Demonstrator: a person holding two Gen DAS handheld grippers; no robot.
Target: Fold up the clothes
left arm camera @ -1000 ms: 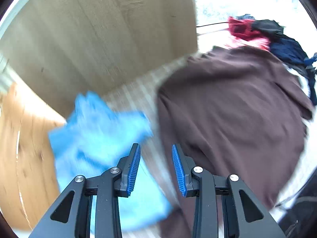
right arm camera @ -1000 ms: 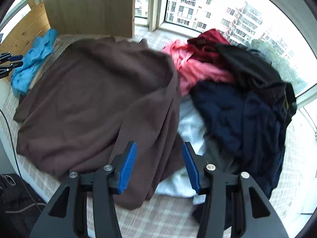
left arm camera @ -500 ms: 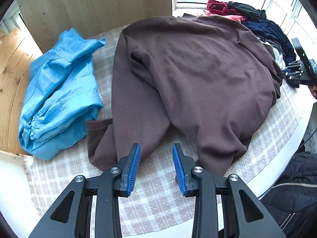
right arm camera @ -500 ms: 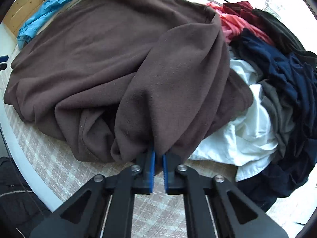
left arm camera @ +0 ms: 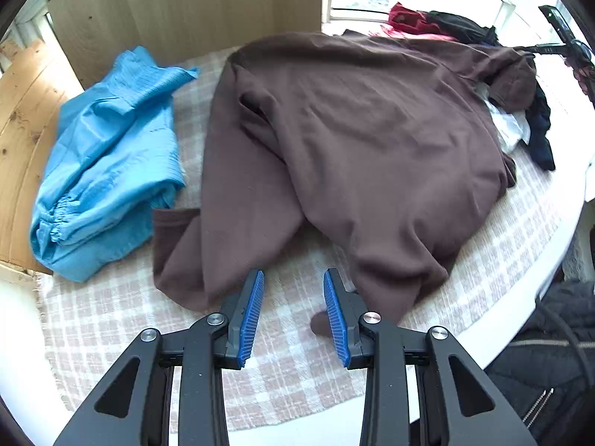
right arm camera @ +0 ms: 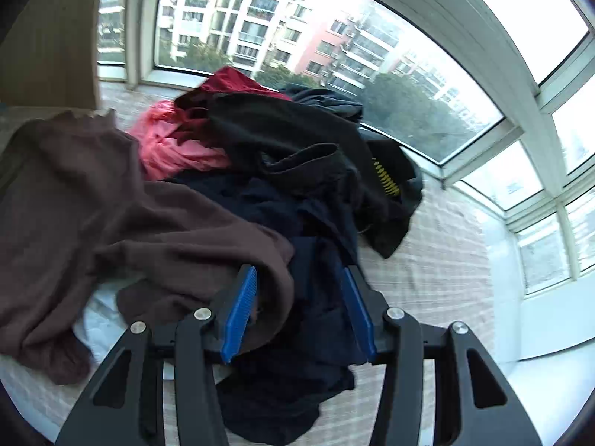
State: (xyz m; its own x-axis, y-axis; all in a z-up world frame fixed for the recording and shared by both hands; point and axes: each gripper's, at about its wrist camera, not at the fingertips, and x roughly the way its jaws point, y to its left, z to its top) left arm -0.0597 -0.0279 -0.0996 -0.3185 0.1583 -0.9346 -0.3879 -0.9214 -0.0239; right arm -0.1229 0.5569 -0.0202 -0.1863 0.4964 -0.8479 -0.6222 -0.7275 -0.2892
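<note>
Left gripper (left arm camera: 293, 312) open, brown sweater (left arm camera: 372, 141) beyond

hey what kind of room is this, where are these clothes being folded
Probably a home, an upper-floor apartment: big corner windows face residential blocks, and a laundry pile lies on a checked cloth over a table.

The right gripper (right arm camera: 299, 297) is open now; half a second ago it was pinched shut on the brown sweater (right arm camera: 111, 215). That sweater's edge now lies flopped over the dark blue clothes (right arm camera: 316, 297). The left gripper (left arm camera: 293, 297) is nearer the sweater's bottom edge.
</note>
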